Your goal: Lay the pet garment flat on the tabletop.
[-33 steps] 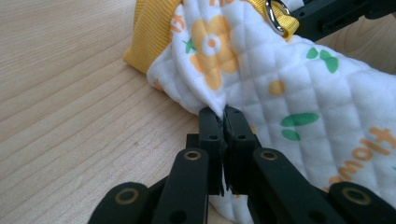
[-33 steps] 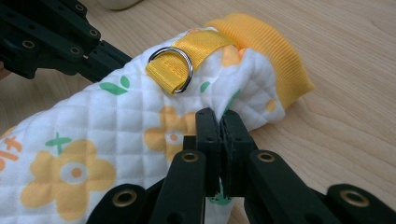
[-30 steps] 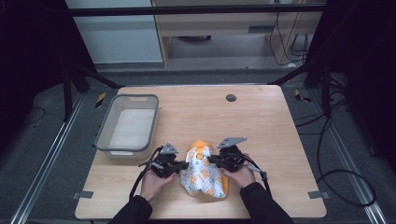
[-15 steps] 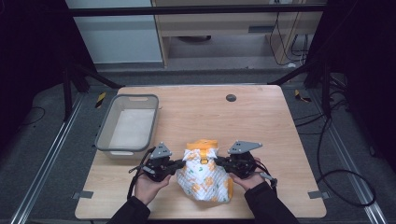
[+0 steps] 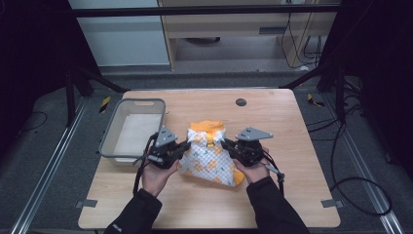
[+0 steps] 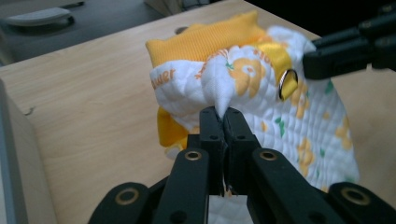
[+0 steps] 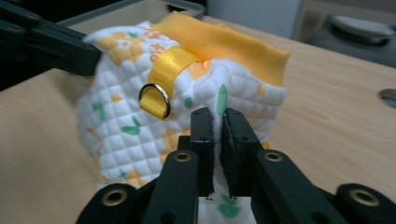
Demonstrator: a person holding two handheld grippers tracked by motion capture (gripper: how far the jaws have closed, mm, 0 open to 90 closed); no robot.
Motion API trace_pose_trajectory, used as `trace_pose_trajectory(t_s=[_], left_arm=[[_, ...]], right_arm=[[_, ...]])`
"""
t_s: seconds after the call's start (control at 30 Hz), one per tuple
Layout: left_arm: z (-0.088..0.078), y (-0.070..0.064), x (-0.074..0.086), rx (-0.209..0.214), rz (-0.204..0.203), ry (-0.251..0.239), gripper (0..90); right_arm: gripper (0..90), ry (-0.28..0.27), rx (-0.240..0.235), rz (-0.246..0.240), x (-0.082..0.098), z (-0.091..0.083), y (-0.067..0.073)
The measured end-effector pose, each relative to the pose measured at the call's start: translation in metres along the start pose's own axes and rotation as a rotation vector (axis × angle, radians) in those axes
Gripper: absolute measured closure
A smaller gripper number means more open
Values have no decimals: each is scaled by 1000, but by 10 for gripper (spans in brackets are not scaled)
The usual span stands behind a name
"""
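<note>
Item: quilted fabric bag [image 5: 207, 157], white with yellow flowers and green leaves; also in the left gripper view [image 6: 261, 93] and the right gripper view [image 7: 140, 116].
Trim: plain orange-yellow fabric band [image 5: 206, 126] along the bag's 12 o'clock edge.
Hardware: yellow webbing loop [image 7: 167, 70] carrying a metal D-ring [image 7: 156, 95], on the upper face near the band; ring also seen at [image 6: 288, 84].
Pose: bunched and puckered, pinched at its 9 o'clock and 3 o'clock sides, lower end resting on the table.
Location: table [image 5: 272, 112], near its 6 o'clock edge, around mid-width.
</note>
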State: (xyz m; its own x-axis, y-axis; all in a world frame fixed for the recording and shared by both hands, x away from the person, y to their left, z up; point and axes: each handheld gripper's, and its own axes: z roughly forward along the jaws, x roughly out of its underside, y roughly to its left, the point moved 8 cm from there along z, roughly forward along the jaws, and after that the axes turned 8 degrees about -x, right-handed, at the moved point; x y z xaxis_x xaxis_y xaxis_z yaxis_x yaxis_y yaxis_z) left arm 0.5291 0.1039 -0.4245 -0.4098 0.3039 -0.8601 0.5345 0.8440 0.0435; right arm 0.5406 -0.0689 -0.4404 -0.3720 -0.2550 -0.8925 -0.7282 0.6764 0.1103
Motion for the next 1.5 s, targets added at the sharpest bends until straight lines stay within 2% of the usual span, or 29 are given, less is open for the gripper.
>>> trace_pose_trajectory(t_s=[0.07, 0.1, 0.13, 0.17, 0.2, 0.37, 0.4, 0.5, 0.6, 0.63, 0.7, 0.73, 0.8, 0.87, 0.97, 1.03, 1.2, 1.27, 1.4, 1.5], left_arm=[[24, 16, -4, -74, -68, -6, 710], [28, 19, -3, -78, -80, 4, 678], [28, 19, -3, -78, -80, 4, 624], [31, 26, 0, -103, -98, 11, 540], [29, 28, 2, -103, -96, 6, 513], [16, 33, 9, -96, -76, -10, 476], [7, 36, 15, -98, -45, -8, 463], [-4, 38, 24, -97, -5, -2, 444], [-11, 37, 33, -92, 6, 7, 435], [-18, 37, 44, -81, 18, 20, 435], [-20, 37, 49, -79, 18, 31, 432], [-24, 37, 60, -72, 9, 39, 431], [-26, 38, 68, -70, 9, 51, 427], [-25, 38, 77, -75, 14, 67, 423], [-21, 39, 89, -68, -5, 77, 412], [-16, 40, 96, -69, -5, 101, 412], [-8, 40, 106, -70, 4, 133, 410], [-1, 38, 111, -69, 37, 175, 405], [6, 33, 113, -54, 47, 184, 405], [15, 27, 116, -34, 64, 202, 405]], right_arm=[[766, 18, 74, -2, 3, 16, -14], [727, 29, 103, -6, 6, 22, -19], [727, 29, 103, -6, 6, 22, -19], [702, 55, 149, -10, 12, 27, -27], [698, 62, 154, -13, 15, 27, -29], [649, 57, 141, -11, 21, 9, -31], [637, 50, 132, -14, 21, 3, -30], [594, 46, 104, -23, 22, -14, -26], [557, 50, 78, -36, 27, -29, -18], [544, 53, 66, -37, 31, -34, -15], [553, 51, 58, -39, 36, -42, -12], [553, 49, 53, -38, 41, -46, -10], [552, 53, 41, -30, 47, -50, -7], [538, 60, 31, -26, 54, -52, -5], [530, 64, 17, -23, 65, -55, -2], [530, 76, 8, -17, 73, -55, -1], [532, 112, -20, -16, 89, -48, 3], [532, 126, -34, -25, 93, -43, 7], [529, 143, -60, -39, 99, -36, 14], [523, 163, -80, -26, 105, -30, 18]])
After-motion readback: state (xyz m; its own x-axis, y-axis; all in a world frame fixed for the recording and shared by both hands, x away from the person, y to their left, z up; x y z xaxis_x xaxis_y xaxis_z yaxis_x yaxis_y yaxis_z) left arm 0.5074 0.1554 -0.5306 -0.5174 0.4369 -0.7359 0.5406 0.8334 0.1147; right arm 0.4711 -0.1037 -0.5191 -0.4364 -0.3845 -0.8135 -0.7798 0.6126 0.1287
